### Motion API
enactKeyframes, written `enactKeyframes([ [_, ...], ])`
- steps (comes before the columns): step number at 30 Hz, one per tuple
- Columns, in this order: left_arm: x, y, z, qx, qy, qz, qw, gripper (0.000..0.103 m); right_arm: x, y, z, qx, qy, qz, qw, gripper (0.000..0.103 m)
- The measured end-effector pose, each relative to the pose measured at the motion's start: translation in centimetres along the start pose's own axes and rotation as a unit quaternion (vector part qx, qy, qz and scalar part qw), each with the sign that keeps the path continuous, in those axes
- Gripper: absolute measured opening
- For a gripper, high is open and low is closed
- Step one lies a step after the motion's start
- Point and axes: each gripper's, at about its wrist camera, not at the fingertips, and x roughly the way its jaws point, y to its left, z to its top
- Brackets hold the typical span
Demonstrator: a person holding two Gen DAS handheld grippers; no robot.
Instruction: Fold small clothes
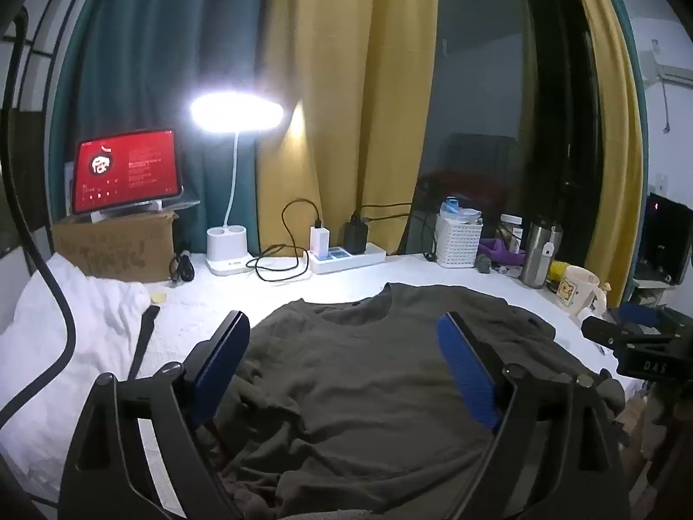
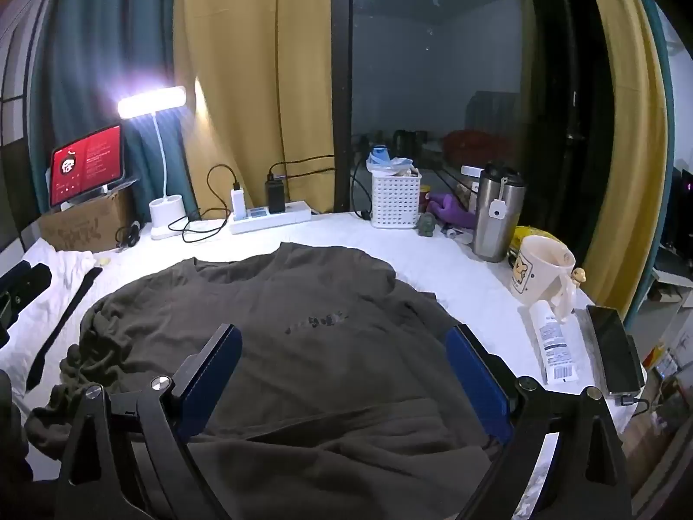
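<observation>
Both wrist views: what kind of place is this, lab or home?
Most likely a home, probably a bedroom or dorm table by a window at night. Signs: long curtains beside dark glass, a lit desk lamp, a cartoon mug, and a grey T-shirt spread on the white cloth.

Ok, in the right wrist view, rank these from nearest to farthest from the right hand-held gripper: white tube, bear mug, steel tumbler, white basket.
From the right hand-held gripper:
1. White tube, right, on the bed near the phone.
2. Bear mug, right, behind the tube.
3. Steel tumbler, farther back right.
4. White basket, back, by the window.
</observation>
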Motion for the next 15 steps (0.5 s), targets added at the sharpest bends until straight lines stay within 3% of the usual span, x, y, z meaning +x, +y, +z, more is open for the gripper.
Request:
enactKeyframes([
  [1,-0.02,-0.69,0.41,0.020,0.002,0.005,0.9998,0.090,-0.04,0.01,0.02,0.001,-0.004,0.000,1.000,0.096],
  [15,-0.61,-0.30,0.85,0.007,-0.014,0.005,0.9999,0.092,-0.09,0.21,0.14,-0.001,0.001,0.000,1.000,0.096],
])
